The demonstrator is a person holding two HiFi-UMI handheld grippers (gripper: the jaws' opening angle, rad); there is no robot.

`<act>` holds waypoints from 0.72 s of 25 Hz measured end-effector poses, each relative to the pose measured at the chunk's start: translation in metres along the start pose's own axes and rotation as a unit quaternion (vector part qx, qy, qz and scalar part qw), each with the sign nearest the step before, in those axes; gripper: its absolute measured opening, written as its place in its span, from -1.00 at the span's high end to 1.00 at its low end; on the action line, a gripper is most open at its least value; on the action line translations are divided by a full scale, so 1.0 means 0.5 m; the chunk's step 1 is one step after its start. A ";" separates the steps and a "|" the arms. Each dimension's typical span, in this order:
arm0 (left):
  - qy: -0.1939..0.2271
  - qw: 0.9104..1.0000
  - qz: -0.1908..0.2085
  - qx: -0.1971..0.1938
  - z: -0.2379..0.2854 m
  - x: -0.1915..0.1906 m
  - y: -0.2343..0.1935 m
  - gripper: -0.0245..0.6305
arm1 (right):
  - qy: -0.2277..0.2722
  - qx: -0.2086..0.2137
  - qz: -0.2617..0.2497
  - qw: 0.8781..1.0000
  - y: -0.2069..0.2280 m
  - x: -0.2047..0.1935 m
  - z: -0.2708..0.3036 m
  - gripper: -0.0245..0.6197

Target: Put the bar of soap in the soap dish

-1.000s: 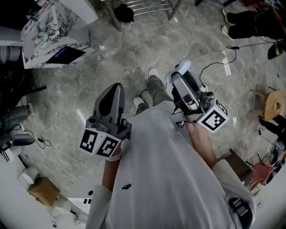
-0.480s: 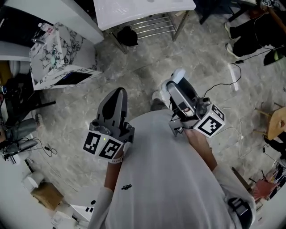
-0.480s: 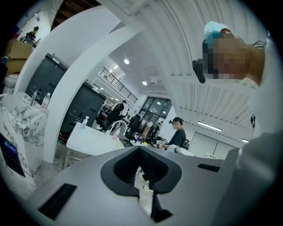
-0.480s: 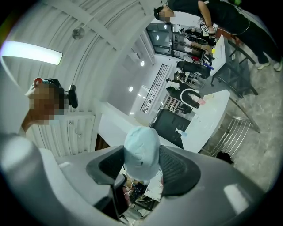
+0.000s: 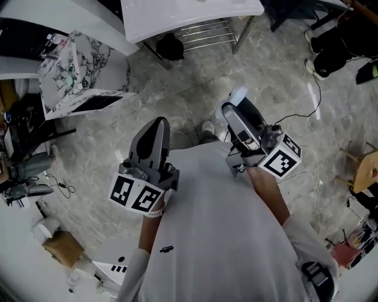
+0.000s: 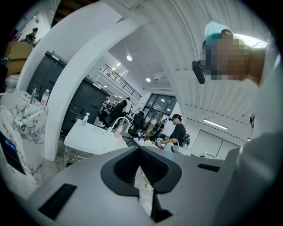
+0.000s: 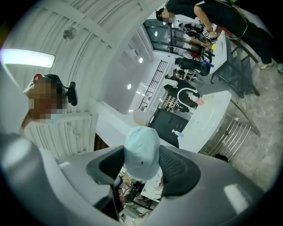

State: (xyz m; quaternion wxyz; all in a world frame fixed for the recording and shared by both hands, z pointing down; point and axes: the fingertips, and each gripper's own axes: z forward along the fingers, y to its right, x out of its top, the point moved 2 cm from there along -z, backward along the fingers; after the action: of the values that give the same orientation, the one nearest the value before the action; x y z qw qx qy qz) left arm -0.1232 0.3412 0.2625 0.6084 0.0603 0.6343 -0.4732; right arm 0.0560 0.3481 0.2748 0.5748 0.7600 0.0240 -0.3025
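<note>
A person in a white shirt (image 5: 218, 236) stands on a grey marble floor (image 5: 118, 135), with a white countertop (image 5: 189, 12) ahead. Both grippers are held near the chest. The left gripper (image 6: 139, 149) has its jaws pressed together, with nothing between them. The right gripper (image 7: 142, 164) is clamped on the pale blue bar of soap (image 7: 141, 150), which pokes out past the jaw tips.
</note>
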 end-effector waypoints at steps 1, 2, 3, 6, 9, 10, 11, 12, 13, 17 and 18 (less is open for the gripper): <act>-0.001 1.000 0.000 0.002 0.003 0.001 0.001 0.90 | -0.001 0.000 0.001 1.000 0.004 0.004 0.001 0.10; -0.002 1.000 -0.001 0.004 0.006 0.001 0.001 0.90 | -0.001 0.000 0.002 1.000 0.006 0.007 0.003 0.10; -0.004 1.000 -0.003 0.005 0.008 0.000 0.000 0.90 | -0.001 0.001 0.002 1.000 0.008 0.009 0.003 0.10; -0.013 1.000 -0.005 0.006 0.010 -0.011 -0.004 0.90 | -0.002 -0.001 0.000 1.000 0.013 0.009 -0.002 0.10; -0.017 1.000 -0.008 0.003 0.009 -0.018 -0.005 0.90 | -0.002 -0.011 0.006 1.000 0.025 0.001 -0.010 0.10; -0.018 1.000 -0.010 0.002 0.011 -0.018 -0.008 0.90 | -0.002 -0.013 0.007 1.000 0.028 0.000 -0.008 0.10; -0.019 1.000 -0.011 0.000 0.015 -0.016 -0.012 0.90 | -0.002 -0.015 0.007 1.000 0.030 -0.001 -0.004 0.10; -0.020 1.000 -0.012 -0.001 0.019 -0.015 -0.017 0.90 | -0.003 -0.015 0.006 1.000 0.031 -0.001 0.002 0.10; -0.021 1.000 -0.014 -0.002 0.023 -0.013 -0.024 0.90 | -0.003 -0.015 0.005 1.000 0.031 -0.002 0.009 0.10; -0.027 0.999 -0.018 -0.009 0.035 -0.010 -0.045 0.90 | -0.006 -0.014 0.004 1.000 0.035 -0.009 0.034 0.10; -0.027 0.999 -0.019 -0.010 0.038 -0.009 -0.051 0.90 | -0.008 -0.015 0.002 1.000 0.035 -0.011 0.042 0.10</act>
State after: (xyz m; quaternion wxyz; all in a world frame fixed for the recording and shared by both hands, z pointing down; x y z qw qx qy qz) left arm -0.1252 0.3167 0.2832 0.6167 0.0290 0.6236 -0.4796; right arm 0.0493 0.3254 0.2893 0.5866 0.7491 0.0223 -0.3070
